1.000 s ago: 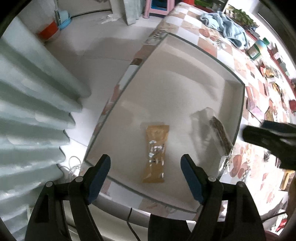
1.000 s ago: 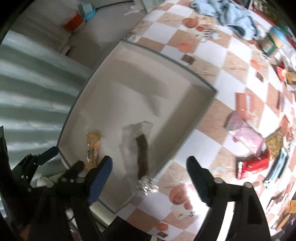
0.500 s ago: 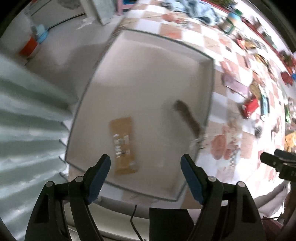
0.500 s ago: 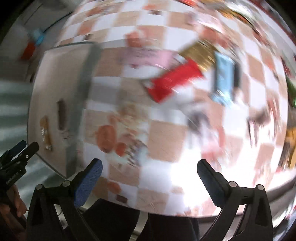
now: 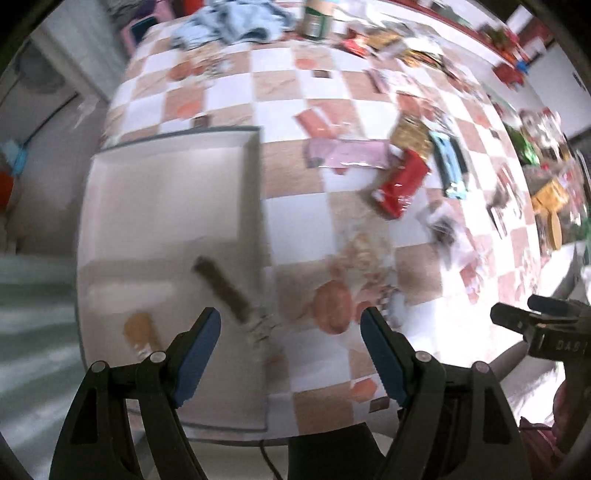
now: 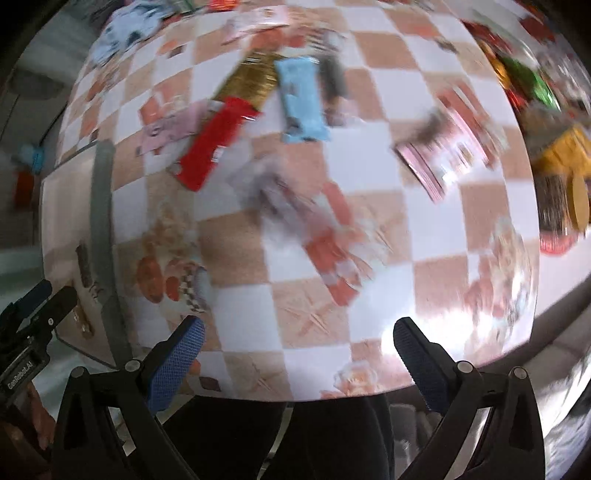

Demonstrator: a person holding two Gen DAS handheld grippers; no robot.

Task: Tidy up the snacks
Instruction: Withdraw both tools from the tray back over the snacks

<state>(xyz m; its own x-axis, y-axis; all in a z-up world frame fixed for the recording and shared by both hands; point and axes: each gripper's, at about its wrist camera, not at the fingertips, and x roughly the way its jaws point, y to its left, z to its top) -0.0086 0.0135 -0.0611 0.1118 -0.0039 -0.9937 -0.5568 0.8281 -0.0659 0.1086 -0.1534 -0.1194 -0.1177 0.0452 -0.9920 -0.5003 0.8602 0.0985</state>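
Observation:
A shallow white tray (image 5: 166,177) lies at the table's left end; it holds a dark bar in clear wrap (image 5: 223,288) and an orange packet (image 5: 142,332). My left gripper (image 5: 290,332) is open and empty above the tray's right rim. My right gripper (image 6: 295,347) is open and empty above the table's near edge. Loose snacks lie on the checkered cloth: a red packet (image 6: 214,142), a light blue packet (image 6: 301,99), a gold packet (image 6: 251,83), a pink packet (image 5: 347,155) and a pink-striped packet (image 6: 447,155). Both views are blurred.
A blue cloth (image 5: 229,22) and a green-labelled jar (image 5: 317,18) sit at the table's far end. More packets crowd the far right edge (image 5: 546,155). The tray's grey rim (image 6: 101,206) shows at left in the right wrist view, with the left gripper (image 6: 33,306) beside it.
Both grippers have swung right, away from the tray and toward the loose snacks. Both stay open and empty. The bar and orange packet remain in the tray.

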